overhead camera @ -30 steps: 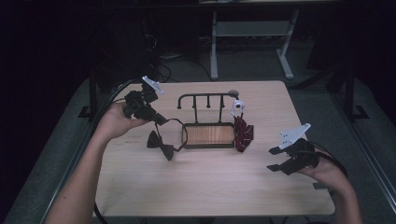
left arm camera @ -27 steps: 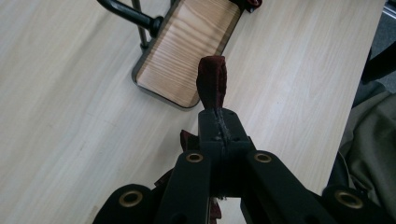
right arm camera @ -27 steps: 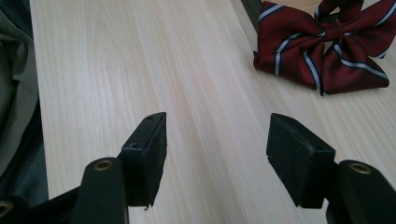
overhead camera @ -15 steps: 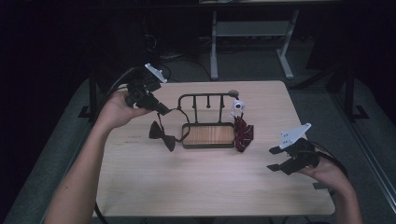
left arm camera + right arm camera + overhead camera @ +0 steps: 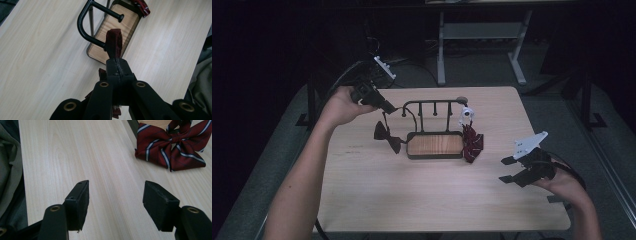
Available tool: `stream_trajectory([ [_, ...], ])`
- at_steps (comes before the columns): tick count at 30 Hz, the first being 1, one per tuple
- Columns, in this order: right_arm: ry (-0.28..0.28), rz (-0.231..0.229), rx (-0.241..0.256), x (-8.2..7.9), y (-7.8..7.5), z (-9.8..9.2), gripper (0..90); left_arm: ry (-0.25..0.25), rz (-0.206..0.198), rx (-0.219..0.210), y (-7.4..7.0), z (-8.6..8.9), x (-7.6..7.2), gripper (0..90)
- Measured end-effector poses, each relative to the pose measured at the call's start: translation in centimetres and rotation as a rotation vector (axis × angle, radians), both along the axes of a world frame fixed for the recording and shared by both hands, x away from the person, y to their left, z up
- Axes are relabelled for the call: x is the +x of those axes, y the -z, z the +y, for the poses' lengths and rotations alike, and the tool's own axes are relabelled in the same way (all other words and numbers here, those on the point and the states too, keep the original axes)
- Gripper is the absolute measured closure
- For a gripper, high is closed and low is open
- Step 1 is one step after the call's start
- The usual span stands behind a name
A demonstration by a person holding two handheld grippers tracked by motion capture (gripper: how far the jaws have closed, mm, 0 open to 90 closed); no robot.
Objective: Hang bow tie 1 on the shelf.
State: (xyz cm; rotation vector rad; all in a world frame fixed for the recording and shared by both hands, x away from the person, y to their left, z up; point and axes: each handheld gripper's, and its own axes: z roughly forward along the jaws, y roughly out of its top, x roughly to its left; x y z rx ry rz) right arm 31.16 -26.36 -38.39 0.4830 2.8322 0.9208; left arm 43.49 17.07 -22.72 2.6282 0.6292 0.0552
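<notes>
Our left gripper (image 5: 388,108) pinches the dark red bow tie (image 5: 386,136) strap up by the black rack (image 5: 432,107), and our right gripper (image 5: 508,170) waits wide open.

Rack (image 5: 432,107) blocks centre; table (image 5: 377,200) front lies open.

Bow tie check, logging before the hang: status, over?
Left gripper shut on dark bow tie's strap, beside rack end. Right gripper open, idle. Striped bow tie lies against rack.
</notes>
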Motion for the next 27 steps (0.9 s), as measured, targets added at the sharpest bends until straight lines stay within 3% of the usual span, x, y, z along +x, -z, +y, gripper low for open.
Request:
stream_trajectory([
  [8, 0.001, -0.001, 0.003, -0.1, -0.1, -0.2, 37.4, -0.010, 0.008, 0.029, 0.3, -0.1, 1.1, 89.5],
  [27, 0.001, 0.006, 0.004, 0.0, -0.1, -0.1, 37.4, -0.051, 0.015, 0.048, 0.6, 0.3, 2.2, 89.3],
])
